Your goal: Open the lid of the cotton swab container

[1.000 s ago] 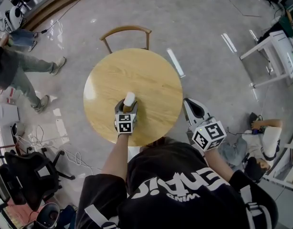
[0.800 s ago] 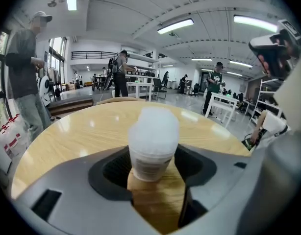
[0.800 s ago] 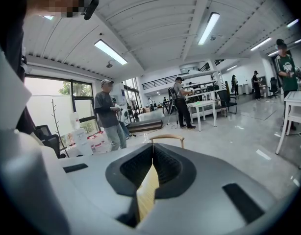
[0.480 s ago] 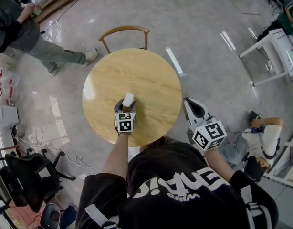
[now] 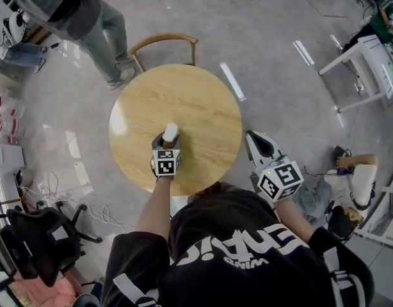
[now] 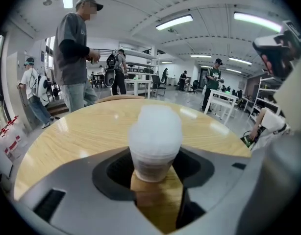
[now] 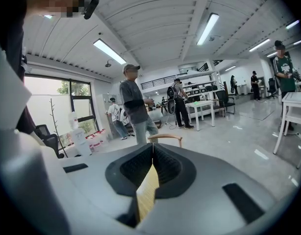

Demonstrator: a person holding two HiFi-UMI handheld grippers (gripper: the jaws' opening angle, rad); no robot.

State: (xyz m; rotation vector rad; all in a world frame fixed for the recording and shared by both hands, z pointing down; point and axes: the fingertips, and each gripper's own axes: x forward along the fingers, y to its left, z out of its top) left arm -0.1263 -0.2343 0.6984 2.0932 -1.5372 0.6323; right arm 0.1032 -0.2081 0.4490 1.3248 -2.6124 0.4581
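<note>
The cotton swab container, a small clear tub with a white frosted lid, stands upright on the round wooden table near its front edge. My left gripper reaches around it from the near side. In the left gripper view the container sits between the two dark pads. The jaws have just been closing on it, and the pads lie close to its sides without clearly pressing. Off the table's right edge, my right gripper hangs over the floor. Its jaws are shut with nothing between them.
A wooden chair stands at the table's far side. A person walks just beyond it at the upper left. Another person sits on the floor at the right. A white table is at the far right, an office chair at the lower left.
The walking person has moved from the far left toward the chair behind the table. Both grippers and the container have stayed where they were.
</note>
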